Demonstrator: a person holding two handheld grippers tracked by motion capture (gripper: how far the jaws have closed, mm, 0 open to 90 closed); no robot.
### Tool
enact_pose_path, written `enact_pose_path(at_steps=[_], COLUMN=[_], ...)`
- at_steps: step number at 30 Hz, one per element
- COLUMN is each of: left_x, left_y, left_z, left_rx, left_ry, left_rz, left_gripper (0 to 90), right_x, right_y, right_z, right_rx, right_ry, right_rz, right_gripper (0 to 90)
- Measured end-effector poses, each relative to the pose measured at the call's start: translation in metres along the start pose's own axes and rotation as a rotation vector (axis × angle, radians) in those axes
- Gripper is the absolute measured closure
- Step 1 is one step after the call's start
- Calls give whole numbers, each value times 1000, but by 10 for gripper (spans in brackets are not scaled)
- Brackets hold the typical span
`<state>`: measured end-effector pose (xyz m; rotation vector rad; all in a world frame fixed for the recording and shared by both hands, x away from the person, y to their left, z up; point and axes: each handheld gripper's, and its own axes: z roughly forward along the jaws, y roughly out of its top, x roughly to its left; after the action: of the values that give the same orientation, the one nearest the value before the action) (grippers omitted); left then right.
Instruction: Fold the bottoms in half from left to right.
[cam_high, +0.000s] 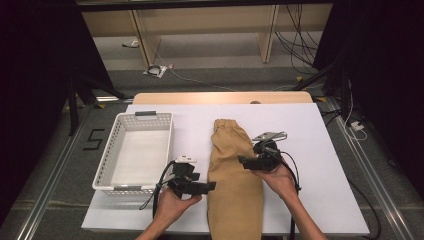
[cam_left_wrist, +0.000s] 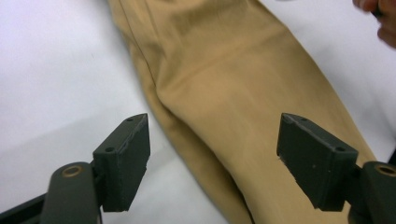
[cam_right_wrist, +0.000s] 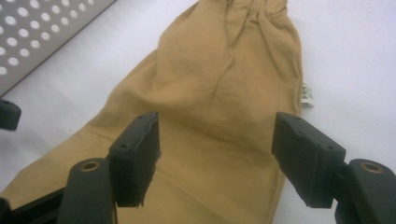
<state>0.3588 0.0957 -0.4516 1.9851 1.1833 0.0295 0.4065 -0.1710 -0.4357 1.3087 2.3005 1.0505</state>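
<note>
A pair of tan trousers (cam_high: 234, 180) lies folded lengthwise into one long strip down the white table (cam_high: 320, 165), its gathered waistband at the far end and its legs running off the near edge towards the person. To the left of the trousers, a little apart, stands a white perforated basket (cam_high: 112, 157) with nothing in it.

The left gripper (cam_high: 210, 186) hangs at the trousers' left edge, near end, jaws spread wide and level with nothing between them; in the left gripper view the cloth lies below and ahead of its pads (cam_left_wrist: 125, 163), untouched. The right gripper (cam_high: 242, 161) sits over the trousers' right side, farther up towards the waistband, also let go; from its own view its pads (cam_right_wrist: 135, 156) stand apart above the fabric without pinching it.

To my eye the lengthwise fold is done and smoothed. What is left, I would judge, is folding the strip crosswise into a compact bundle and lifting it into the basket; neither has begun.
</note>
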Motion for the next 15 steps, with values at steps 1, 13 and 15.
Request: enact_pose_path(at_steps=[1, 13, 15], left_x=[0, 16, 18], left_y=[3, 35, 37], left_z=[1, 14, 17], left_rx=[-5, -54, -47], left_ry=[1, 25, 32], left_rz=[-1, -49, -50], left_gripper=[258, 275, 272], right_x=[-1, -13, -14], right_y=[0, -1, -1], right_z=[1, 3, 3], right_rx=[-2, -6, -7], right_ry=[-3, -9, -10], right_rz=[4, 38, 39], right_gripper=[331, 327, 326])
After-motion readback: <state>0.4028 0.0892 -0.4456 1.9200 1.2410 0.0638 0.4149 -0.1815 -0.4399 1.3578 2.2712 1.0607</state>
